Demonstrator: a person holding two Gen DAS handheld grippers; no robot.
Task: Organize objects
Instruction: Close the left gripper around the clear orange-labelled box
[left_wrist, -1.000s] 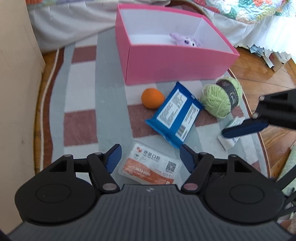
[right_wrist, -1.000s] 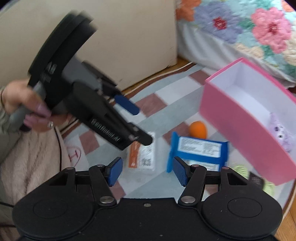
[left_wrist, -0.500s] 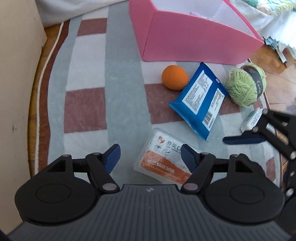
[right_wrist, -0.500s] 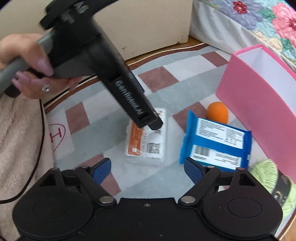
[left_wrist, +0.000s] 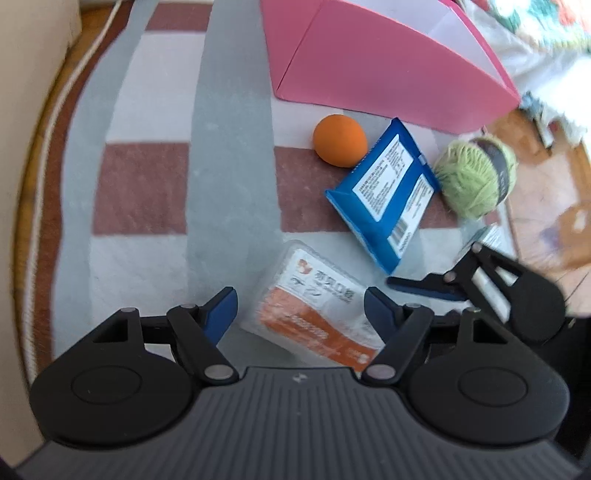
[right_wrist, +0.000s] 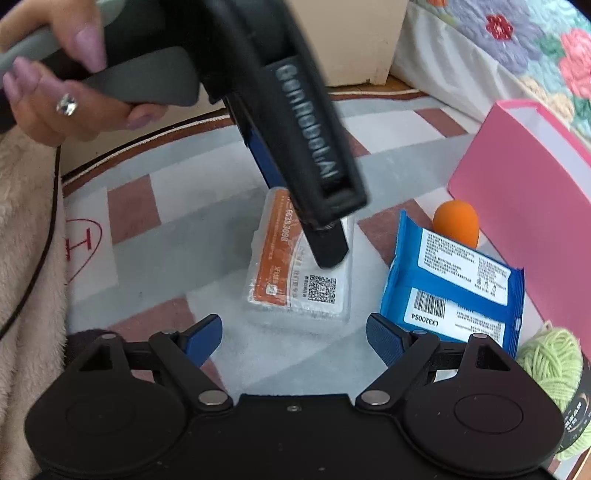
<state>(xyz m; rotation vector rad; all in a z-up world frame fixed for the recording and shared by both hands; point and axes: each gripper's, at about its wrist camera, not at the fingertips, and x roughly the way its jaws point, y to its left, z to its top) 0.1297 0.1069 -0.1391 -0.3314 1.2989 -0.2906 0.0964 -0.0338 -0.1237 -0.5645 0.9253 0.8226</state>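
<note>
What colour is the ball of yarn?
Light green yarn with a dark paper band; the left wrist view shows it best.

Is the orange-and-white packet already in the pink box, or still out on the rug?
Out: the orange-and-white packet lies flat on the rug, apart from the pink box.

A: the orange-and-white packet (right_wrist: 299, 266) is glossy clear plastic wrap, right? The blue pouch (right_wrist: 452, 286) looks like shiny film too, with matt paper labels.

B: yep. The rug (left_wrist: 147, 184) is low, matt woven cloth; the green yarn ball (left_wrist: 471, 181) is fuzzy; the pink box (left_wrist: 388, 70) is smooth matt cardboard.
</note>
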